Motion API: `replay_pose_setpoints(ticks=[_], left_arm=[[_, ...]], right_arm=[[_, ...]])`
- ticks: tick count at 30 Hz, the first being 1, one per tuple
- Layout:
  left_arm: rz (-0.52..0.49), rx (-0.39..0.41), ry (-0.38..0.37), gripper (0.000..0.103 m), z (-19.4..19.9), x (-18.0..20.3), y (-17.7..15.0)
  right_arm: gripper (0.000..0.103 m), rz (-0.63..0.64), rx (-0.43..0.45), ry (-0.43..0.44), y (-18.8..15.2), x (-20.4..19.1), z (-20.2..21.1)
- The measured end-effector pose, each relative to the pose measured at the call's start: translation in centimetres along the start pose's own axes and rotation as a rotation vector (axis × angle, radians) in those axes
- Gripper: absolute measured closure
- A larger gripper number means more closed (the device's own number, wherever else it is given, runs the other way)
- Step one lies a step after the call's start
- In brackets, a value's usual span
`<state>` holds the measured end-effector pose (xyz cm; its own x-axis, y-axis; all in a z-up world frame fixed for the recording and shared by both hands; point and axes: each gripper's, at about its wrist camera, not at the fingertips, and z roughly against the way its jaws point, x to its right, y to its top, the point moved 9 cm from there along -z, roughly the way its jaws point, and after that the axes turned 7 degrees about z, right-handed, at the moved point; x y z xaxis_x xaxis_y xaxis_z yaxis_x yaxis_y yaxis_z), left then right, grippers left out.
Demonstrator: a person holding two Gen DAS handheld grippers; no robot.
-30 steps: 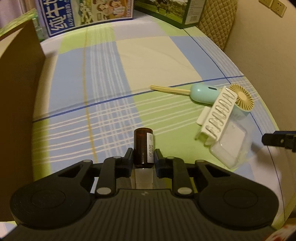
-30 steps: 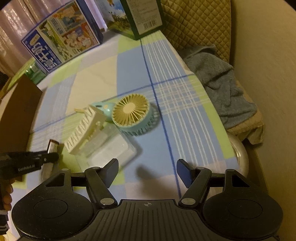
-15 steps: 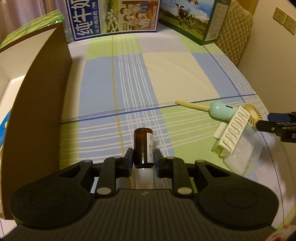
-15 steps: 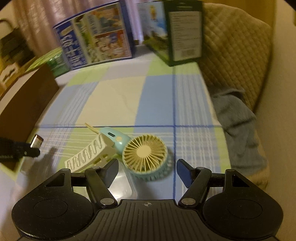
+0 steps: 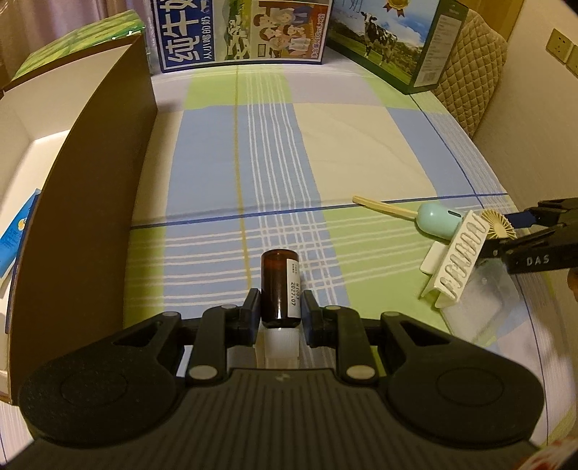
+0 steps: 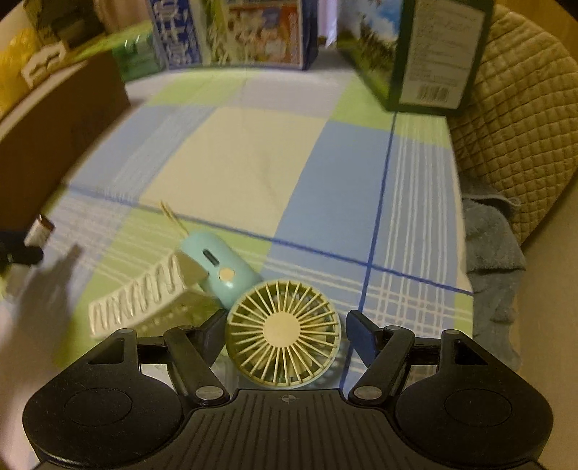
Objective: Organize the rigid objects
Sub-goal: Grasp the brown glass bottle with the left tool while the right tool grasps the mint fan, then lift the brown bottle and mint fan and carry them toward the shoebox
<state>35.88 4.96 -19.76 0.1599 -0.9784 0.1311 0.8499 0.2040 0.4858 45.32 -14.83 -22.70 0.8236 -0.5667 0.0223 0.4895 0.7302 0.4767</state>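
Two grippers in use. My left gripper has its jaws clamped on a brown bottle, which lies lengthwise between them: white cap toward the gripper body, base pointing forward, white label strip facing up and to the right. Bottle is held above the plaid cloth covering the worktop.

Left of these jaws stands the tall brown wall of a cardboard box, its pale interior visible beyond the wall. Far ahead of them, a blue milk carton and a green carton stand at the back edge.

My right gripper has its jaws apart, one on either side of the round head of a handheld fan. Cream grille faces up. Left jaw is close against the fan's rim; right jaw stands just clear of it. Contact on the left cannot be confirmed.

Ahead and left of the right jaws, the fan's mint handle runs away from them. A white slotted rack lies tilted just left of the handle, on a clear plastic tray. A wooden stick lies beyond the handle. Right of these jaws, a grey towel and a quilted cushion.
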Motion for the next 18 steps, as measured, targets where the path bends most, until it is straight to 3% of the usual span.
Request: replay_pose_setpoints(ticks=[5, 8, 18], left_arm=[[0.017, -0.001, 0.014, 0.084, -0.03, -0.41, -0.01], [0.021, -0.002, 0.019, 0.084, -0.06, -0.52, -0.02], [0.028, -0.002, 0.024, 0.084, -0.08, -0.59, 0.04]], right_arm=[[0.035, 0.046, 0.003, -0.002, 0.01, -0.33, -0.59], [0.043, 0.062, 0.014, -0.004, 0.25, -0.55, -0.66], [0.043, 0.071, 0.068, -0.041, 0.36, -0.48, -0.05]])
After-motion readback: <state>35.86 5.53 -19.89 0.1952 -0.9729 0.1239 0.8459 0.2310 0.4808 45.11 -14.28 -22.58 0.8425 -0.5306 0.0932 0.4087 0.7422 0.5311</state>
